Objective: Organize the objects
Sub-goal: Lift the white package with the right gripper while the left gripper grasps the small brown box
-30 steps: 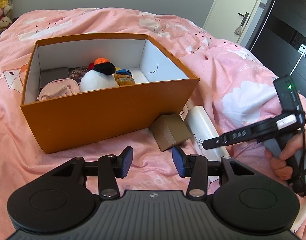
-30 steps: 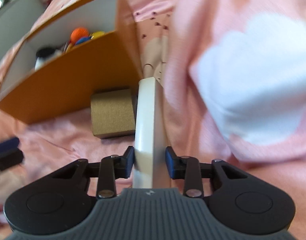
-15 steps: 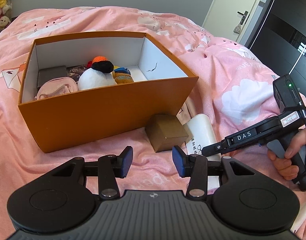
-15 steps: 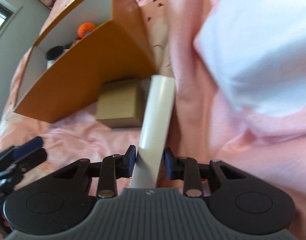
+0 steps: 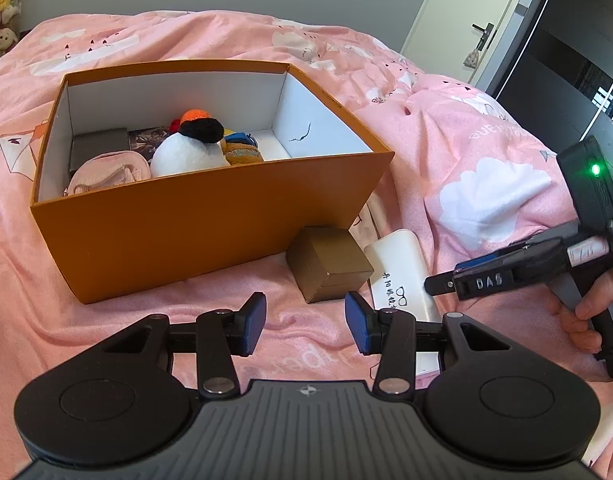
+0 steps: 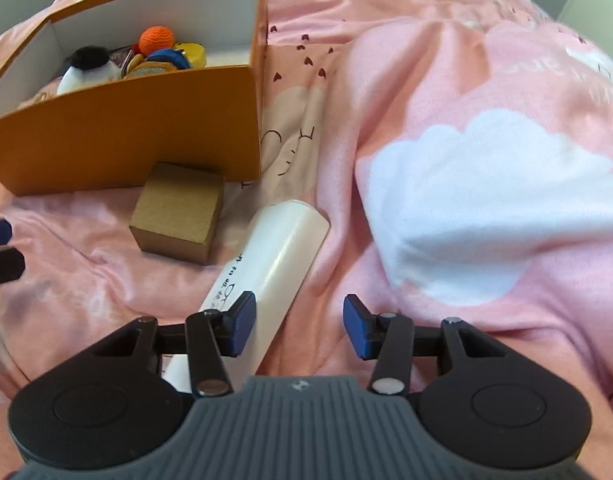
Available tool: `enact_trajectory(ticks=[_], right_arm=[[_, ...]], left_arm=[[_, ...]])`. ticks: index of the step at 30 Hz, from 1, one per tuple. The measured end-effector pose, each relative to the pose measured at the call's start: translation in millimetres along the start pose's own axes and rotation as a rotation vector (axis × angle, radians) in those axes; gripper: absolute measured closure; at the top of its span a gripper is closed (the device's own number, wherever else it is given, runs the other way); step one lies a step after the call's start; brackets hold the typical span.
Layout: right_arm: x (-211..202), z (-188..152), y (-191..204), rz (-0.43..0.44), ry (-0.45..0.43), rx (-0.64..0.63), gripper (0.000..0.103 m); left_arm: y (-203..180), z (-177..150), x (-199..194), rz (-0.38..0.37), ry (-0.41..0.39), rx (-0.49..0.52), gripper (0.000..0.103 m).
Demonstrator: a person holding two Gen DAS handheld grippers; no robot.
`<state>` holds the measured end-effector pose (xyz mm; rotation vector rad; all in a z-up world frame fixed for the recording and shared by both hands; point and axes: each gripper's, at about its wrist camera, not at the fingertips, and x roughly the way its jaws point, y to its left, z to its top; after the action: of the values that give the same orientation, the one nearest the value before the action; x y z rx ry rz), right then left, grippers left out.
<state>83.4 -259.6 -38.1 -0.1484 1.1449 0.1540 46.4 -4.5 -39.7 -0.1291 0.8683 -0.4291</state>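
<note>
An open orange box [image 5: 210,220] [image 6: 126,128] stands on the pink bed and holds a white plush with a black top [image 5: 188,152], a pink pouch [image 5: 106,172] and other small items. A small brown box [image 5: 330,264] [image 6: 178,212] lies in front of its right corner. A white glasses case [image 5: 402,276] [image 6: 274,256] lies on the bedcover beside the brown box. My right gripper [image 6: 298,324] is open, its left finger next to the case; it also shows in the left wrist view [image 5: 446,282]. My left gripper [image 5: 304,322] is open and empty, just short of the brown box.
The pink bedcover [image 6: 486,184] with white cloud prints rises in a fold on the right. A white door [image 5: 466,16] and dark cabinet [image 5: 578,60] stand at the far right. Plush toys [image 5: 0,4] sit at the far left wall.
My right gripper was shut on the white case, then opened and let it go; the case now lies on the bedcover. My left gripper stayed open and rose slightly.
</note>
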Motion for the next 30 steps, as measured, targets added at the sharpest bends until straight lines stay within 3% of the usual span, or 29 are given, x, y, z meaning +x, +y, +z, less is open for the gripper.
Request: enact_trajectory(ticks=[2,4,6,10,13,15,19,24,30], right_arm=[[2,3,-7,0.066,0.019,0.100,0.056],[4,7,-3,0.079,0.007,0.151,0.050],[6,10,10,0.041,0.003,0.114,0.042],[22,14,27,0.040,0.054,0.089,0.042],[39,15,20,0.051,0.093,0.142,0.048],[47,14,13,0.093,0.106,0.183,0.059],[51,14,6,0.185,0.105,0.213,0.069],[40,14,1,0.232,0.076,0.190,0.071],[12,25,-13,0.207,-0.023,0.132,0.071]], left_arm=[[1,0,0,-0.004,-0.001,0.000,0.052],[2,-1,0,-0.005,-0.001,-0.003,0.052],[3,-1,1,-0.009,0.000,-0.008,0.052],[5,-1,1,-0.018,-0.004,-0.016,0.051],[7,1,5,-0.032,0.003,-0.022,0.051],[7,3,9,-0.042,0.012,-0.027,0.049],[6,11,19,-0.078,0.027,-0.050,0.041],[5,22,37,-0.117,0.058,-0.103,0.031],[25,34,78,-0.203,0.130,-0.320,0.028]])
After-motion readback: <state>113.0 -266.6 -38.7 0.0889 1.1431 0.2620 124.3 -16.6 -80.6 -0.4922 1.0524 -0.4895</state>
